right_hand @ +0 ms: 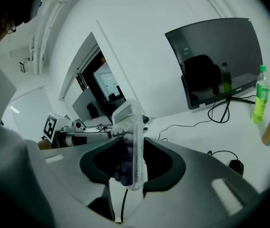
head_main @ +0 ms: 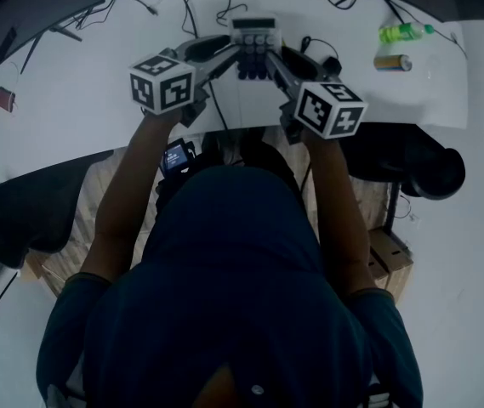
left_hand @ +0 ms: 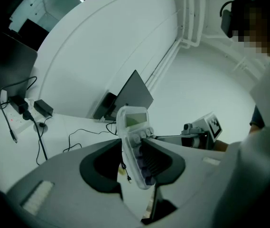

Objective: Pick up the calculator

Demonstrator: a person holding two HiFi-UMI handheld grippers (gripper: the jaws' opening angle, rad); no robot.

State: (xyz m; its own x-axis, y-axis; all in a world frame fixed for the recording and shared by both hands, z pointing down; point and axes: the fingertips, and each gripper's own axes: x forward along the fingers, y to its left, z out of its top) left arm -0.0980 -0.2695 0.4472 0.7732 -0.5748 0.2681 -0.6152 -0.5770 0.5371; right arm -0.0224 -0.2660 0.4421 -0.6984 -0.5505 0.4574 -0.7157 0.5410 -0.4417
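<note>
A white calculator (head_main: 254, 41) with a grey display and purple keys hangs above the white table (head_main: 71, 100), gripped from both sides. My left gripper (head_main: 236, 58) is shut on its left edge and my right gripper (head_main: 273, 58) on its right edge. In the left gripper view the calculator (left_hand: 135, 144) stands tilted between the dark pads of the left gripper (left_hand: 132, 163), with the right gripper (left_hand: 202, 131) beyond it. In the right gripper view the calculator (right_hand: 131, 144) shows edge-on in the right gripper (right_hand: 134, 163), with the left gripper (right_hand: 68, 133) behind.
A green bottle (head_main: 405, 31) and a can (head_main: 392, 62) lie at the table's right. Cables (head_main: 182, 7) run along the far side. A monitor (right_hand: 215, 61) and a laptop (left_hand: 132, 96) stand behind. Office chairs (head_main: 429, 167) flank the person at the table's near edge.
</note>
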